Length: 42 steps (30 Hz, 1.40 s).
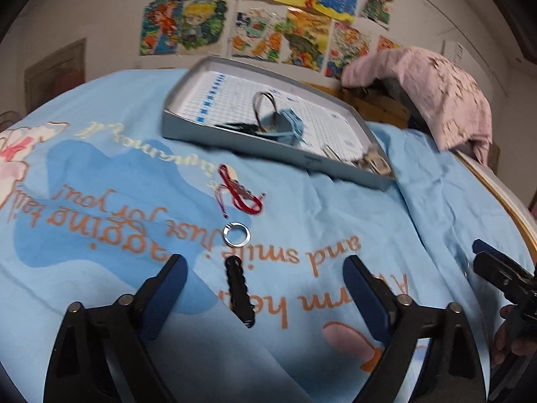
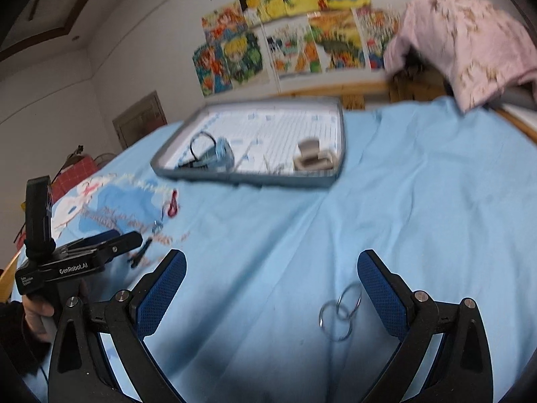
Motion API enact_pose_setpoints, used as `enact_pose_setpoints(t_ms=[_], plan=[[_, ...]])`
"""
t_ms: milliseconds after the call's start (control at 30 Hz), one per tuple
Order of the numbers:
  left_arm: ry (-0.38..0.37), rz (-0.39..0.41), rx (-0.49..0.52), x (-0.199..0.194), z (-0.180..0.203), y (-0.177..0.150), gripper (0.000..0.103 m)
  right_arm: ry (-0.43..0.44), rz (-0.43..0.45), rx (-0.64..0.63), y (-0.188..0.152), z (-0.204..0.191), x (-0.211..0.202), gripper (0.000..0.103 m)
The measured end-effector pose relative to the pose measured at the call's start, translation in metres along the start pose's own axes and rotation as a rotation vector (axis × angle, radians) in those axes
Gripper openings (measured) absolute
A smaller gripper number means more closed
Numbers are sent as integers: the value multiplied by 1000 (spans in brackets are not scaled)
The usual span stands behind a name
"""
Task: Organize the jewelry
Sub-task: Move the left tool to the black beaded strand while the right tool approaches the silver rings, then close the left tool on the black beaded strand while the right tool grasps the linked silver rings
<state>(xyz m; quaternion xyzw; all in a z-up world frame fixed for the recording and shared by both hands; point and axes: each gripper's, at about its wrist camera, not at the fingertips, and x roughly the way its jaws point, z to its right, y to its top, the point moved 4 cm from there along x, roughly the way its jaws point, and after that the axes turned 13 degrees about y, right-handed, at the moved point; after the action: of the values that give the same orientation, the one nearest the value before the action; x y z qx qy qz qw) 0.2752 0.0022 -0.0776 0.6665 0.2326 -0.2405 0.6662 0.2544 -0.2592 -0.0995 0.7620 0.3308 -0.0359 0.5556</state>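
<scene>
A grey metal tray (image 1: 235, 142) lies on the blue cloth and holds a blue item with a dark loop (image 1: 280, 122) and silver pieces (image 1: 372, 163). In front of it lie a red cord bracelet (image 1: 240, 193), a silver ring (image 1: 237, 234) and a black braided band (image 1: 240, 290). My left gripper (image 1: 265, 288) is open, with the black band between its fingers. My right gripper (image 2: 272, 288) is open over linked silver rings (image 2: 340, 312), which lie near its right finger. The tray (image 2: 235, 176) shows blurred in the right wrist view.
A pink cloth (image 1: 436, 94) is draped over something at the back right. The table's wooden edge (image 1: 503, 194) runs along the right. The left gripper (image 2: 100, 248) shows at the left of the right wrist view. Colourful drawings (image 1: 268, 23) hang on the wall.
</scene>
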Motion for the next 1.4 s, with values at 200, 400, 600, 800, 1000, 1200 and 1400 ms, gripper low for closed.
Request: enact_pose_setpoints(t_ms=[200,400,600,800,1000,1200,1400], plan=[[-15,-88,45,15,5,-12,74,-37,-69,61,-16,11,8,95],[-21,-119,52,21,5,-21,69,-57,-90,77,-20,14,9,90],[-43,-129,30,22,0,-24,52,-67,-104,124,-23,18,7,76],[-64,-170,-22,29,-9,-26,27,-58,-119,148,-25,21,14,68],[-61,-197,-22,33,-6,-27,20,-36,-105,161,-21,22,26,66],[-52,-201,0,34,0,-27,15,-16,-95,175,-18,23,34,54],[-54,-192,10,34,3,-26,15,-7,-83,181,-17,24,35,48]])
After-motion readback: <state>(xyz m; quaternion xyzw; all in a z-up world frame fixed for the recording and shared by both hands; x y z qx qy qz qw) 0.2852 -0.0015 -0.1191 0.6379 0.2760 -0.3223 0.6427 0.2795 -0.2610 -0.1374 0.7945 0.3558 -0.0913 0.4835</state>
